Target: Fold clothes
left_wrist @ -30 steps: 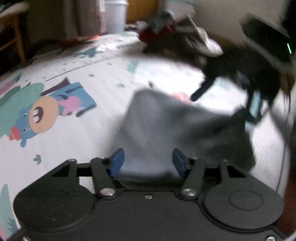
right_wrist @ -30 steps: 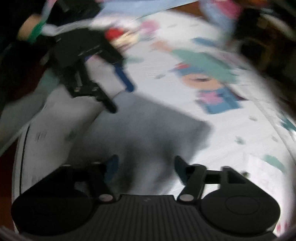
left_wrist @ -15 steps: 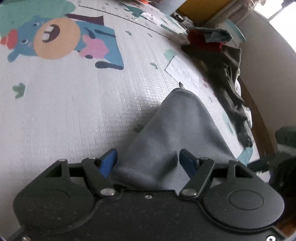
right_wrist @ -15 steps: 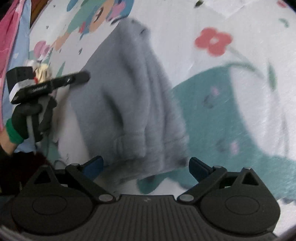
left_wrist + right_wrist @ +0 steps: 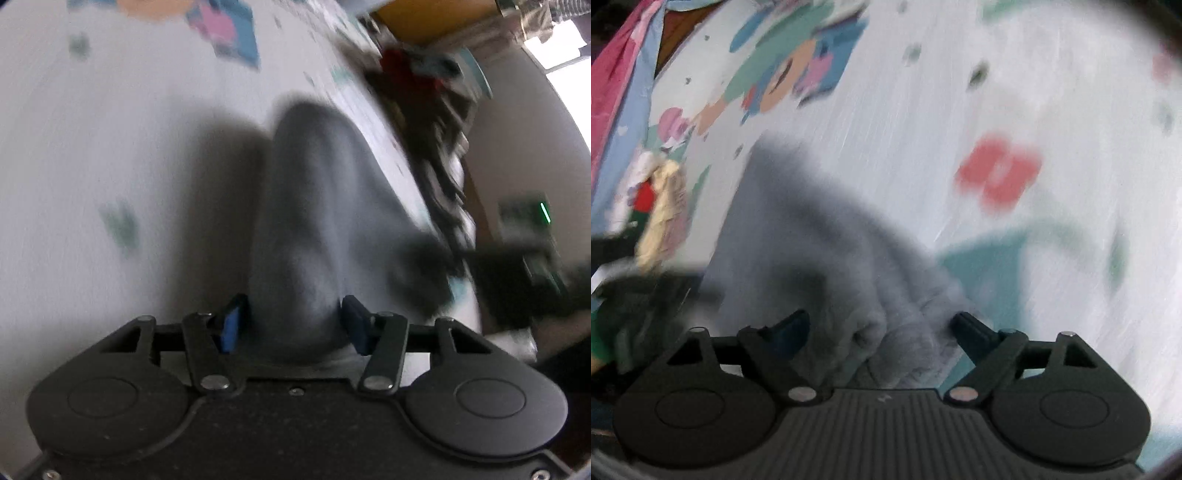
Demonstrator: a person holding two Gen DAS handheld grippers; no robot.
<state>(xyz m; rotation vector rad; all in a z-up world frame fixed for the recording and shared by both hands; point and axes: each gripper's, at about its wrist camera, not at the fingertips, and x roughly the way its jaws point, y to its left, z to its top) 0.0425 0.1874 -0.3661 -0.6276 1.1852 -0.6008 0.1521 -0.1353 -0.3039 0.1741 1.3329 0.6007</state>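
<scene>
The soft grey fabric garment (image 5: 317,206) lies bunched on the printed white play mat (image 5: 110,147), running forward from both tongs. Half a second ago it draped flatter; now the left tongs (image 5: 290,323) and right tongs (image 5: 879,332) are closing around gathered folds, likely gripping for the next fold.

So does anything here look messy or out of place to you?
Mostly the heap of dark and red clothes lying unfolded at the far edge of the cartoon play mat. The grey garment is bunched into ridges between both grippers, whose jaws are closing, rather than lying flat. Both views are blurred, so finer flaws cannot be judged.
</scene>
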